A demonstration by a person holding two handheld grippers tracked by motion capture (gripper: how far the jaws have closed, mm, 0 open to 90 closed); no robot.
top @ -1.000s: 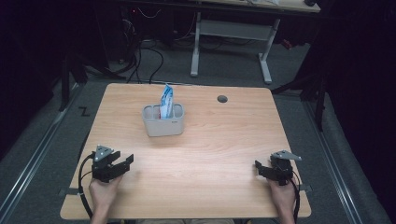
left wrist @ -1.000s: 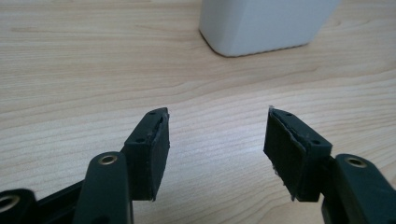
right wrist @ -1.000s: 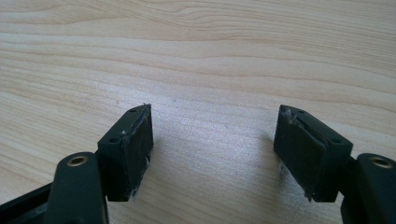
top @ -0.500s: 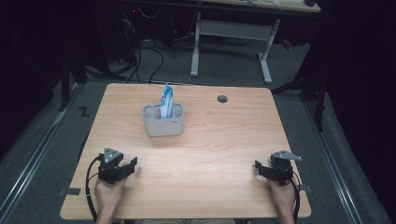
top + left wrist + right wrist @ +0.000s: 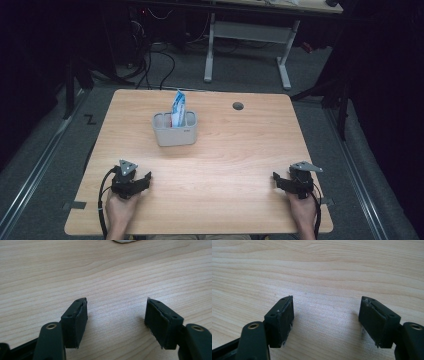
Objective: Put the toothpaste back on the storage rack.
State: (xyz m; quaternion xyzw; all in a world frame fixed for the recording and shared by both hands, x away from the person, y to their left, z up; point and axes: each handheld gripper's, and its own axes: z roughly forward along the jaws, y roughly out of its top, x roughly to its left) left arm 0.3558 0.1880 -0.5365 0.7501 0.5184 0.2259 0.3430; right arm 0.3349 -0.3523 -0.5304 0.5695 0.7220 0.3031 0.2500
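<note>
A grey divided bin (image 5: 175, 131) stands upright mid-table, a blue-white packet (image 5: 178, 107), probably wipes, upright inside it.

Looking along the right gripper (image 5: 327, 322), its two black jaws stand well apart, with bare wood between them and nothing held. Each jaw ends in a blocky black pad (image 5: 280, 320), frayed pale at the edges, on an arm with a brass-ringed screw hole. They sit low over the light wooden table (image 5: 319, 272), whose grain runs across to the far edge.
</note>
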